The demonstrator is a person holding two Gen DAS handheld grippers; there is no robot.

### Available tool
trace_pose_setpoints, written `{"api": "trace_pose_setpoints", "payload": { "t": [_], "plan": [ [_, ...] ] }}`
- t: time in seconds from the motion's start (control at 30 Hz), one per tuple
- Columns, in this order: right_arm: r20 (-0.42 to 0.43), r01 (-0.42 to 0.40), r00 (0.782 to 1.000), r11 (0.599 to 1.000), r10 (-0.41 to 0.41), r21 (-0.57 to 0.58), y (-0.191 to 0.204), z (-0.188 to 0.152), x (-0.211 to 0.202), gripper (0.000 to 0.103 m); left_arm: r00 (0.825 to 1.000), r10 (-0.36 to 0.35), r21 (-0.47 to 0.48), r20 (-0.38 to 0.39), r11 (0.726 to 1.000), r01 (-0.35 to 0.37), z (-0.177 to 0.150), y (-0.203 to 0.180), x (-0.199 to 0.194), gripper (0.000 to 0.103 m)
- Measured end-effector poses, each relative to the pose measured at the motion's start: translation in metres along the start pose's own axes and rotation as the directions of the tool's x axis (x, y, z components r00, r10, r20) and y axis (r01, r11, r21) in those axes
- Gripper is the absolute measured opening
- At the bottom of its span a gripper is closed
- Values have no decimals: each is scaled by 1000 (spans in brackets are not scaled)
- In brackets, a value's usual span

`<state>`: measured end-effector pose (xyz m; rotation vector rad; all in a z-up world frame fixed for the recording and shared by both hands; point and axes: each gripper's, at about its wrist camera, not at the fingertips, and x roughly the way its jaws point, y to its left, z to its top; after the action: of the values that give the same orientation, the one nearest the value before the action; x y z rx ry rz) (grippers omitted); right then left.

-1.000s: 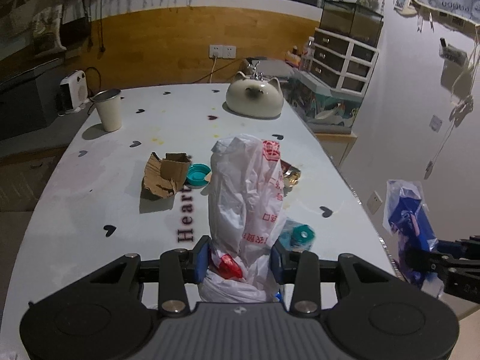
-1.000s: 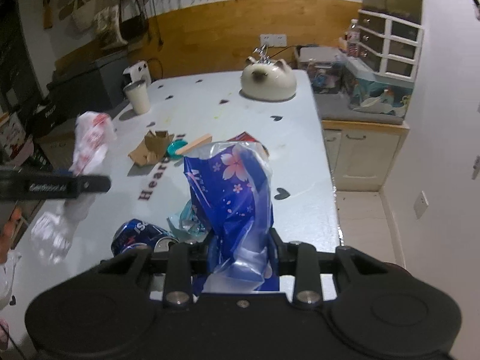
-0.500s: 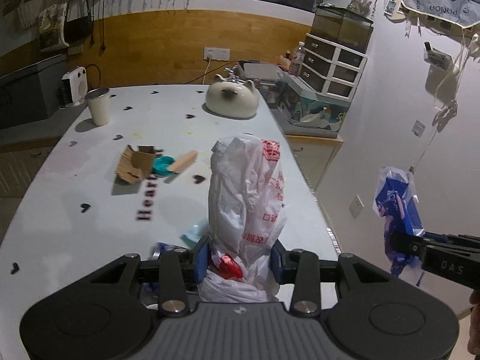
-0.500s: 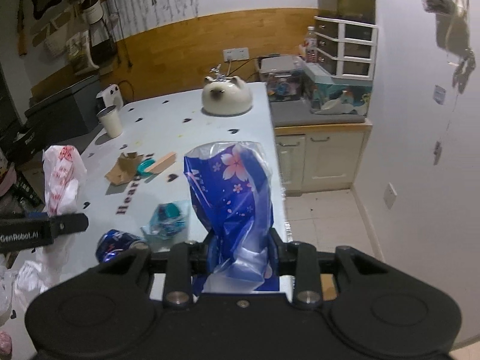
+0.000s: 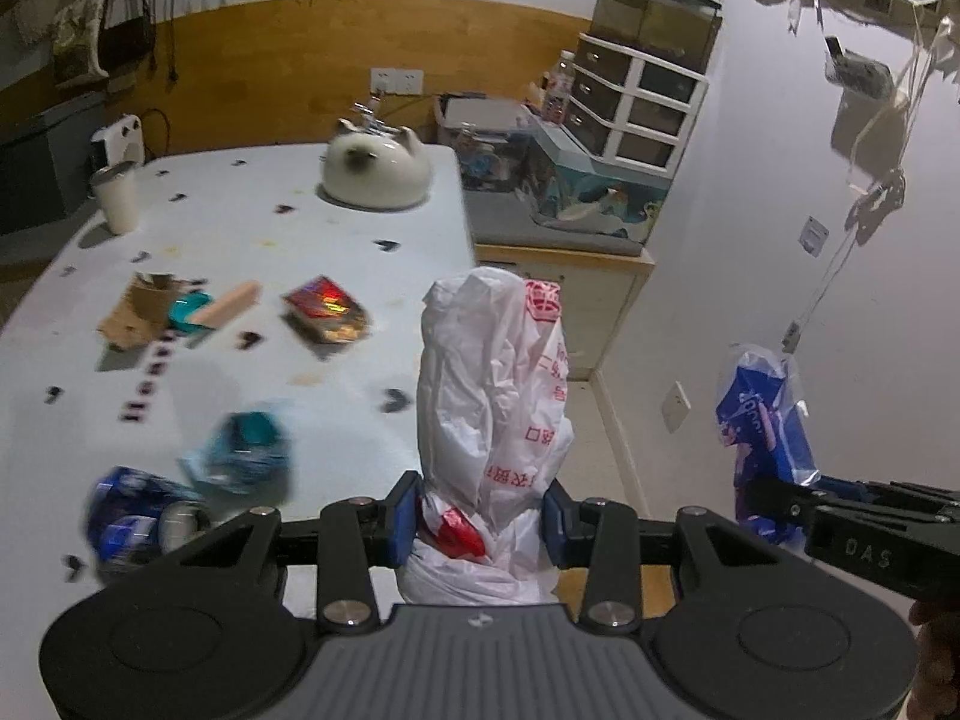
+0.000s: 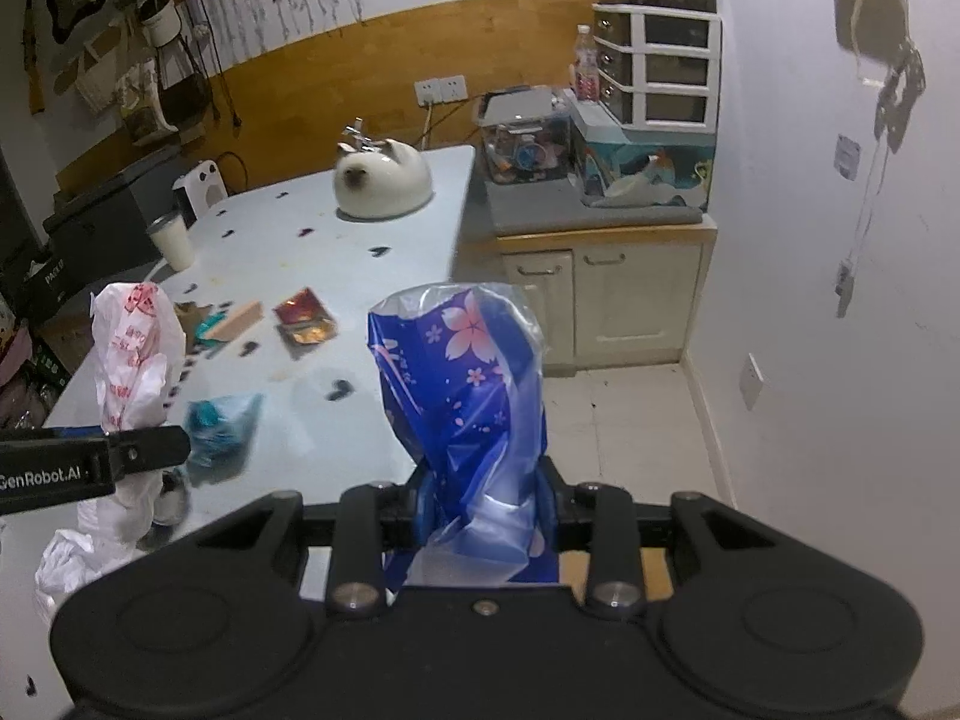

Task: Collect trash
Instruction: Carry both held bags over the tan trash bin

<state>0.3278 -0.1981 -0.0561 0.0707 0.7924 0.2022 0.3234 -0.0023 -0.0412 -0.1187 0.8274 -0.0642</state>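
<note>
Standing upright in left tool (image 5: 479, 519): white bag (image 5: 495, 396); right tool's (image 6: 485, 507) blue bag (image 6: 465, 396) likewise.

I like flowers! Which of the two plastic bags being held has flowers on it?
The blue bag in the right tool has pink blossoms. The white bag in the left tool has only red writing.

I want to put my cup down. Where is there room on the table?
The table is bare between the cat-shaped pot and the red snack packet, and near the white cup. It is crowded around the cardboard scrap, wooden block, teal wrapper and blue can.
</note>
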Motion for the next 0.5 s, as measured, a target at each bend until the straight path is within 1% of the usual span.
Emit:
{"api": "trace_pose_setpoints", "payload": {
  "t": [0.13, 0.3, 0.4, 0.5],
  "plan": [
    [-23, 1, 1000, 1000, -1, 4, -43, 4, 12, 34, 999, -17, -5, -28, 1000, 17, 2, -36, 28, 42],
    [-72, 16, 997, 999, -14, 35, -94, 2, 31, 34, 993, -64, -10, -98, 998, 63, 3, -75, 68, 42],
    [-107, 32, 994, 998, -25, 61, -119, -3, 47, 34, 982, -95, -23, -163, 995, 92, -2, -93, 96, 42],
    [-149, 52, 988, 994, -38, 95, -142, -10, 65, 34, 964, -125, -48, -235, 992, 117, -10, -107, 128, 42]
  ]
}}
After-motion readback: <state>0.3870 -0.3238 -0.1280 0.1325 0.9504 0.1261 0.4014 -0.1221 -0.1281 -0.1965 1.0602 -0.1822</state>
